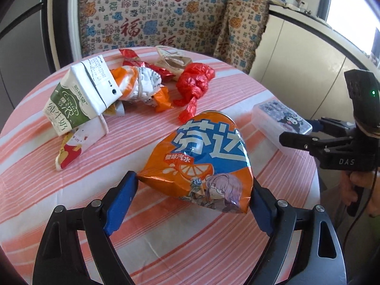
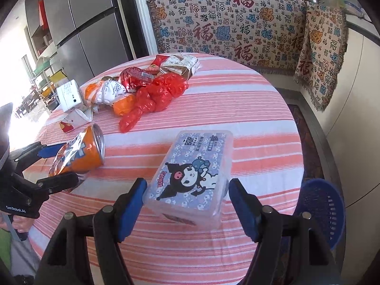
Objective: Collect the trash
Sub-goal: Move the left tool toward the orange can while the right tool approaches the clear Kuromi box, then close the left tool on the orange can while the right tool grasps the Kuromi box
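Your left tongs (image 1: 193,201): two flat blue pads (image 1: 121,204) on black linkage arms, each arm pinned with round silver rivets. The arm plates have elongated cut-out slots. From the right wrist view, the black body carries white lettering "GenRobot.AI" along its side, with small silver screws on the links.

Your right tongs (image 2: 186,207): same build, blue pads (image 2: 131,210), black arms, silver rivets. From the left wrist view, its body is marked "DAS" in pale letters. A black boxy module sits on top with a small green light lit. A thin black cable hangs beside the handle. Your hand (image 1: 363,182) wraps the black grip.
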Available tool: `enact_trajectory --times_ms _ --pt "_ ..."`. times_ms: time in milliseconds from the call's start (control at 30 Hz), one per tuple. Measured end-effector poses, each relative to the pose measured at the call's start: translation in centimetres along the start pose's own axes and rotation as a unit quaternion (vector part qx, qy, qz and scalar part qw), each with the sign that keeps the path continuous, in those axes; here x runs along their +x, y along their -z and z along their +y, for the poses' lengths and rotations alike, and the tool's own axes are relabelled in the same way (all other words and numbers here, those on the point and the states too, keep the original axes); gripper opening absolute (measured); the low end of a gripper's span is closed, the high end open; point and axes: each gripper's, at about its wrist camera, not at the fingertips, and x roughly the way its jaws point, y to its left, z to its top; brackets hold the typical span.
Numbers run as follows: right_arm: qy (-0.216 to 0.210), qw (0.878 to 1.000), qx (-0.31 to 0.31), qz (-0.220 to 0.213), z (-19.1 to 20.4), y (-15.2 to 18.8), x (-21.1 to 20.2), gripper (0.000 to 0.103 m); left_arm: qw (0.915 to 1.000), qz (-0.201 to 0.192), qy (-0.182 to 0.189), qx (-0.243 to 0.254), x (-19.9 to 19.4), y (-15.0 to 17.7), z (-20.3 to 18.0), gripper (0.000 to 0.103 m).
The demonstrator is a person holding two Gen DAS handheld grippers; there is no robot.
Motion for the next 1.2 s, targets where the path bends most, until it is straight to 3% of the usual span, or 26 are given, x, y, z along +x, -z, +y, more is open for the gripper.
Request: enact_trajectory --times_ms 100,200,300,400,600,733,867,967,1033,1100,1200 --pt "-0.002 1.0 -0.014 0.002 0.1 -0.2 -0.2 0.072 1.0 -0.006 -0.001 -0.008 -0.3 -0.1 -0.2 0.088" --pt "-0.002 1.0 -0.016 0.021 -0.1 0.2 0.6 0.072 0.9995 0.018 -0.018 -0.018 0.6 0.5 -0.2 0.088" --pt "-0.007 0.999 -0.012 0.032 -0.4 0.8 0.8 0.072 0.9987 0.045 0.012 -0.02 0.5 1.2 -0.2 0.097" --pt "-0.002 0.999 -0.021 0.031 -0.6 0.9 0.4 0.072 0.9987 0.039 0.032 -0.002 -0.8 1.3 -0.3 0.1" --pt "-0.005 0.999 -0.018 0.033 -0.8 1.0 0.4 0.072 0.9955 0.013 0.038 -0.085 -0.3 -0.4 3.5 0.102" --pt "-0.002 0.999 -0.02 0.031 -0.7 1.0 0.4 0.072 0.9962 0.043 0.07 -0.031 2.0 -1.6 2.7 0.102" --pt "-0.003 0.999 -0.02 0.031 -0.7 1.0 0.4 0.072 0.9942 0.059 0.046 0.078 2.8 -1.5 -1.3 0.103" --pt "-0.003 0.999 -0.02 0.031 -0.7 0.9 0.3 0.072 0.9903 0.062 0.035 0.119 3.1 -1.2 -3.0 0.102" --pt "-0.002 0.999 -0.02 0.028 -0.8 0.7 0.1 0.072 0.9909 0.061 0.04 0.113 3.2 -1.2 -3.0 0.099" --pt "-0.001 0.999 -0.02 0.025 -0.8 0.7 -0.1 0.071 0.9935 0.063 0.05 0.08 3.1 -1.3 -2.3 0.085" --pt "-0.008 1.0 -0.019 0.018 -0.8 0.5 -0.6 0.071 0.9971 0.04 0.052 0.037 2.2 -1.4 -1.1 0.083"
